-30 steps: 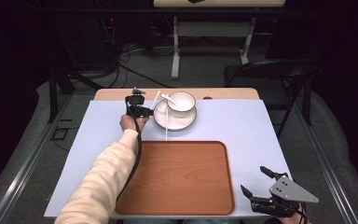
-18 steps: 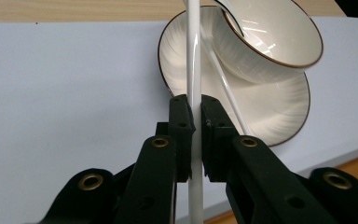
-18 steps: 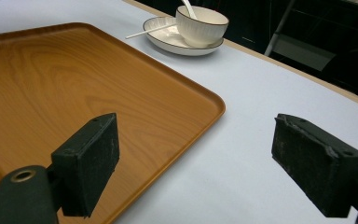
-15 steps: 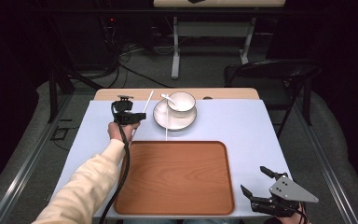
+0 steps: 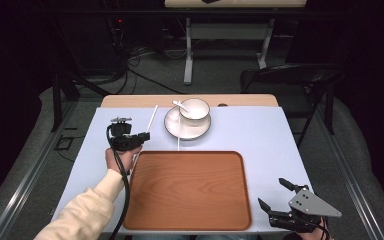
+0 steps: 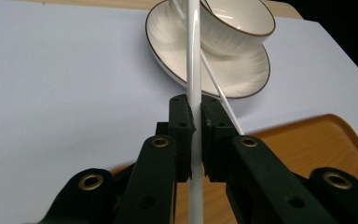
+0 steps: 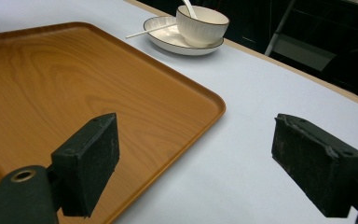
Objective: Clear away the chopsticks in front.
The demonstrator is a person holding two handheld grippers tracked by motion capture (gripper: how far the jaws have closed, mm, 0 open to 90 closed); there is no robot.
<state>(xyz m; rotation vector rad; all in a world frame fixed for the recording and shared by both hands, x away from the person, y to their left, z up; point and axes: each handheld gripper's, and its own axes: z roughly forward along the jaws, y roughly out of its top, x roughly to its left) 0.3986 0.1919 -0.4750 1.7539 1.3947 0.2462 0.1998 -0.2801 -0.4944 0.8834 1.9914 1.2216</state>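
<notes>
White chopstick (image 6: pixel 193 70) is clamped in left tongs (image 6: pixel 194 122); should be kept level & set onto tray (image 5: pixel 190 210). Right tongs (image 7: pixel 212 168) left released.

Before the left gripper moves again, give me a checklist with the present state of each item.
1. Left gripper shut on the white chopstick: ok.
2. Chopstick off the plate: ok, it hangs over the blue cloth.
3. Second chopstick left leaning on the plate: ok.
4. Wooden tray free to take things: ok.
5. Right gripper open and apart from the tray: ok.
6. Spoon in the bowl: ok.
</notes>
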